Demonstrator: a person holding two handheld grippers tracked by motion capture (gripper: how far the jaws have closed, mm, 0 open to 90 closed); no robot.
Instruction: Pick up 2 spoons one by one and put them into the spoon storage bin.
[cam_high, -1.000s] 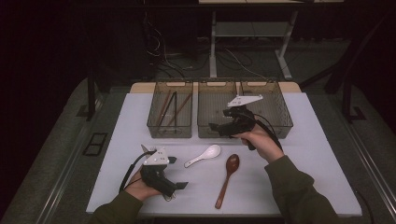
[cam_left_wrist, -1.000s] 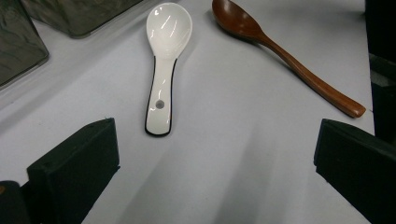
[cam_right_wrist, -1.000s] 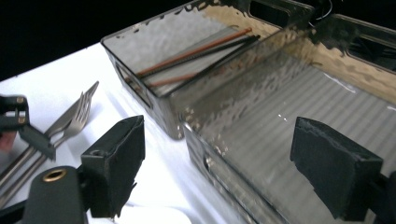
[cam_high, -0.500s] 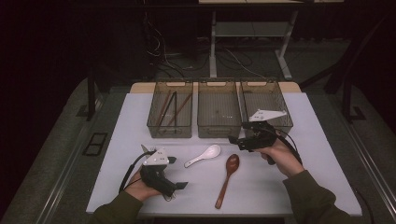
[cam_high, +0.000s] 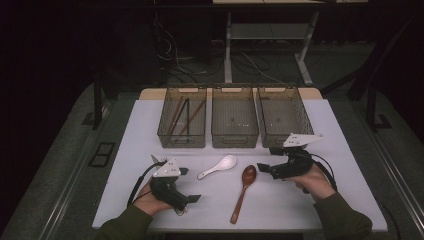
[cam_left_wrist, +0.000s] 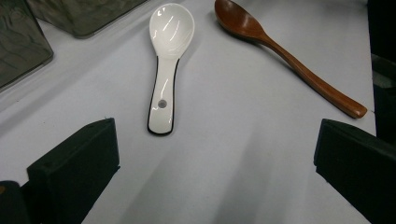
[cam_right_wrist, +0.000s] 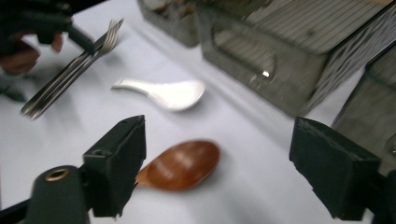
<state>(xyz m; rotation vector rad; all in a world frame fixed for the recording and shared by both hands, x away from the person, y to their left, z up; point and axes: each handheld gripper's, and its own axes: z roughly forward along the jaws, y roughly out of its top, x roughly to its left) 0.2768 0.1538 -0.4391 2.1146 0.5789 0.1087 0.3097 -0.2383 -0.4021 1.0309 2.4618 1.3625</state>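
My right gripper (cam_high: 263, 169) has come away from above the bins (cam_high: 235, 142) at the back and dropped low to the table (cam_high: 300, 210). It now sits just right of the wooden spoon (cam_high: 243, 192), pointing at its bowl. Its jaws have just been closing a little but stand well apart. In the right gripper view the spoon's bowl lies on the table between them, close to one jaw, and I see no pad pressing on it, so nothing is held yet.

The left gripper (cam_high: 190, 185) has kept its place at the near left of the table. Its jaws are spread wide with only bare table between them. The white spoon (cam_high: 218, 167) lies ahead of them, apart from the wooden one.

The right gripper view also shows forks (cam_right_wrist: 70, 65) sticking out by my left hand; I cannot tell what holds them.

I read the move as the start of a pick on the wooden spoon. The approach looks nearly done, with the closing and the lift to a bin left to do.
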